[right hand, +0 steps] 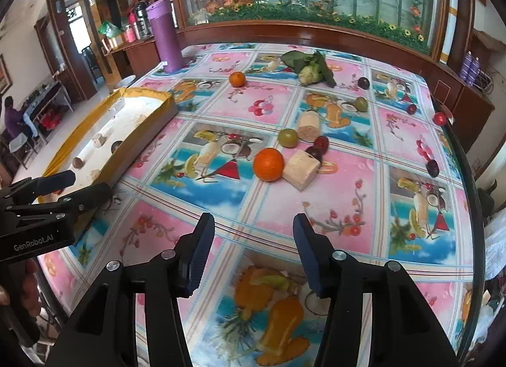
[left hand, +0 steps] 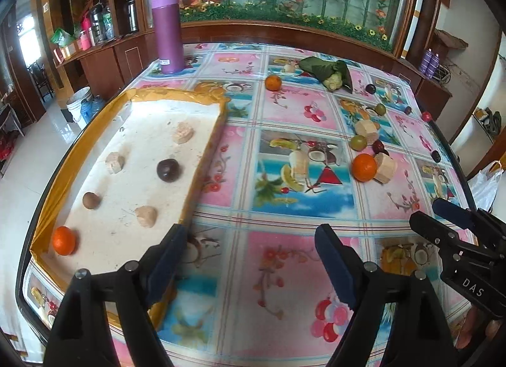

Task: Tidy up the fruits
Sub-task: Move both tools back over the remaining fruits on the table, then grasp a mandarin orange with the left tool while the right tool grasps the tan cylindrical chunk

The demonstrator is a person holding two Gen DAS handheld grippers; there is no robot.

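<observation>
A white tray with a yellow rim (left hand: pixel 126 104) lies at the table's left; it also shows in the right wrist view (right hand: pixel 139 95). In it are an orange (left hand: pixel 64 240), a dark plum (left hand: pixel 169 170), a brown fruit (left hand: pixel 91 200) and pale chunks (left hand: pixel 146 216). On the cloth lie an orange (right hand: pixel 268 164), a pale chunk (right hand: pixel 300 169), a green fruit (right hand: pixel 288 137), dark plums (right hand: pixel 317 148) and a far orange (right hand: pixel 237 79). My left gripper (left hand: pixel 251 237) is open and empty beside the tray's near corner. My right gripper (right hand: pixel 253 228) is open and empty, short of the orange.
A purple flask (left hand: pixel 167 30) stands at the back left. A leafy cauliflower (right hand: pixel 311 70) lies at the back. Small red and dark fruits (right hand: pixel 439 118) lie near the table's right edge. A wooden cabinet with glass runs behind the table.
</observation>
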